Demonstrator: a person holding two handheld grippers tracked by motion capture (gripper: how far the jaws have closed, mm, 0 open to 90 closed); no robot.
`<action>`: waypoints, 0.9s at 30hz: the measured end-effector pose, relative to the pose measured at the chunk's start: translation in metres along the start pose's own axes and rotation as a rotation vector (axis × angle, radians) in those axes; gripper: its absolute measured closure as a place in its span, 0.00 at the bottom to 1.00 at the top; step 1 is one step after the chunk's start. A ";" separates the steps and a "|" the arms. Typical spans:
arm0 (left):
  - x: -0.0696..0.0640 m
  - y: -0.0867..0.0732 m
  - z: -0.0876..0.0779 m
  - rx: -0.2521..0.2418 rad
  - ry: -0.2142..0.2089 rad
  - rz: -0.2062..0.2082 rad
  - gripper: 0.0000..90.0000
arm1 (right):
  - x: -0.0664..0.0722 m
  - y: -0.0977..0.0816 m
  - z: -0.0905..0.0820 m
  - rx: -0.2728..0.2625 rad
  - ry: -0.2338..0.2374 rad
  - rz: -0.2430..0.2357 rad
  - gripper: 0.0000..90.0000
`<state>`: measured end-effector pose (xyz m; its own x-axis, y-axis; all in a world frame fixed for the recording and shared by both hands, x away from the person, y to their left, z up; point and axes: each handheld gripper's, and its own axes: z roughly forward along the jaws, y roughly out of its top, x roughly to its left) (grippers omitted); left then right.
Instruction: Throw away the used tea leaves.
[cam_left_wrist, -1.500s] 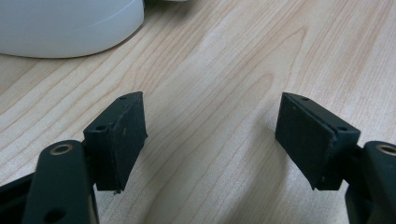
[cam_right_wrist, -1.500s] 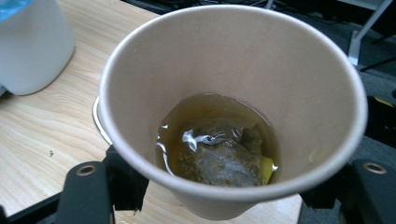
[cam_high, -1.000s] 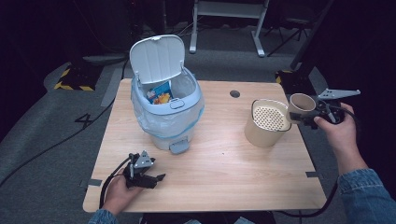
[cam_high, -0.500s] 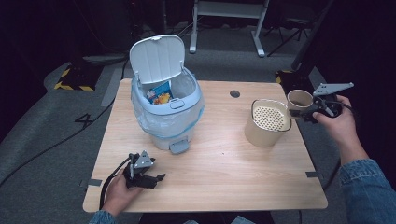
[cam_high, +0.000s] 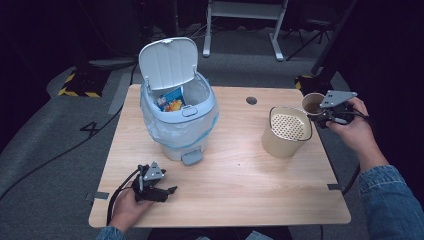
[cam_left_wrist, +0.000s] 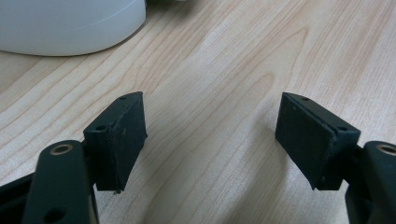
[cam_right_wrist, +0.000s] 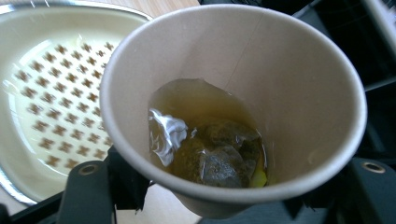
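At right of frame, the paper cup (cam_high: 313, 103), clamped in the right gripper (cam_high: 326, 114), has been tilted toward the strainer pot (cam_high: 286, 131); pouring seems imminent. Lower left, the left gripper (cam_high: 159, 192) lies wide open, empty.

Light falls from above onto the pale wooden tabletop (cam_high: 235, 165), brightest around its centre, while the floor and room beyond toward twelve o'clock sink into near-black. The high view is soft and slightly grainy. Glare whitens the raised lid of the light-blue pedal bin (cam_high: 167, 62). In the right gripper view a sharp highlight glints on the wet contents of the tan paper cup (cam_right_wrist: 299, 88); the perforated cream container (cam_right_wrist: 42, 93) behind is blurred.
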<state>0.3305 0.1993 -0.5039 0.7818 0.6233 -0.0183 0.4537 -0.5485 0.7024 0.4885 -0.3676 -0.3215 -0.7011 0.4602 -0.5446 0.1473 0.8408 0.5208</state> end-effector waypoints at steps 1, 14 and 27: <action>0.000 0.000 0.000 0.000 0.000 0.000 0.28 | 0.001 0.001 0.001 0.003 -0.009 -0.009 0.36; 0.000 0.000 0.000 0.001 0.000 0.000 0.28 | 0.015 0.014 0.011 0.144 -0.142 -0.347 0.36; 0.000 0.000 0.000 0.001 -0.001 0.000 0.27 | 0.039 0.025 0.020 0.319 -0.318 -0.685 0.36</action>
<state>0.3310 0.1991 -0.5038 0.7822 0.6227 -0.0196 0.4546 -0.5490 0.7014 0.4791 -0.3225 -0.3428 -0.4830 -0.1663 -0.8597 -0.0169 0.9834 -0.1807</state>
